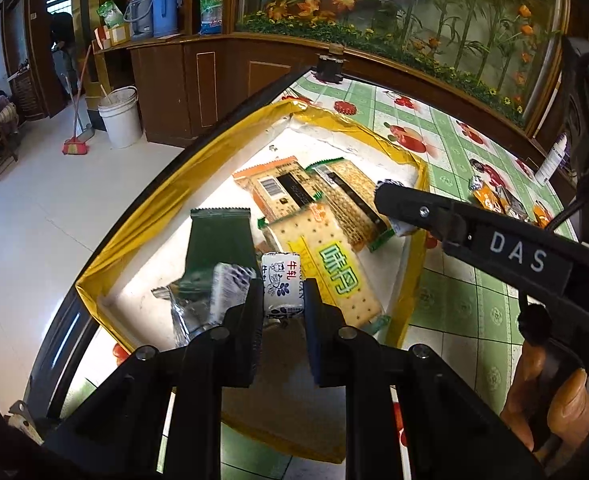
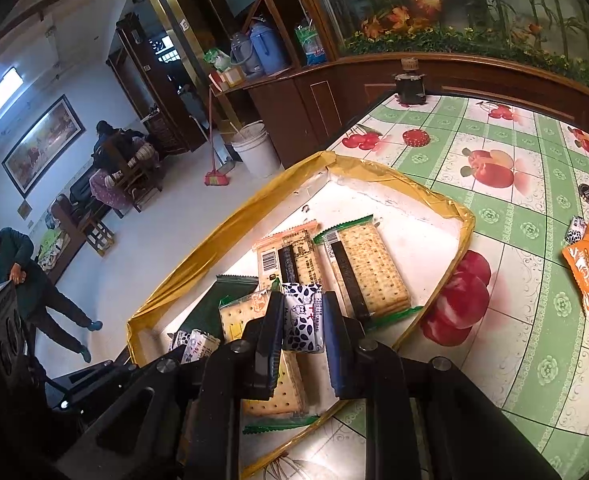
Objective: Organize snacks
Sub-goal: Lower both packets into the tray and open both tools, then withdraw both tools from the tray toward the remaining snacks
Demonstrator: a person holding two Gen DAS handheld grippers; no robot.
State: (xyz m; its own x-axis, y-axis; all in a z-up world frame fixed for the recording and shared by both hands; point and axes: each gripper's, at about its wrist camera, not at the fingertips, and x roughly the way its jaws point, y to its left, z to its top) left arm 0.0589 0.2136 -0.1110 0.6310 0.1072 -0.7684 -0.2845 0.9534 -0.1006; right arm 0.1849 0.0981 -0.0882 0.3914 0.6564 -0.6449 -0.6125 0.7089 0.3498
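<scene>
A shallow gold-edged box (image 1: 134, 216) (image 2: 222, 232) lies on the table and holds cracker packets (image 1: 326, 264) (image 2: 368, 276), a dark green packet (image 1: 218, 240) and a loose white candy (image 1: 230, 292). My left gripper (image 1: 282, 300) is shut on a white milk candy (image 1: 281, 288) above the box's near end. My right gripper (image 2: 303, 320) is shut on a similar white milk candy (image 2: 302, 320) over the box's middle. The right gripper's finger also shows in the left wrist view (image 1: 426, 210).
More snacks lie loose on the green fruit-print tablecloth (image 2: 526, 208): an orange packet (image 2: 586, 268) and small candies (image 1: 494, 200). A dark jar (image 2: 409, 84) stands at the table's far edge. A wooden cabinet, a white bucket (image 1: 120, 116) and people lie beyond.
</scene>
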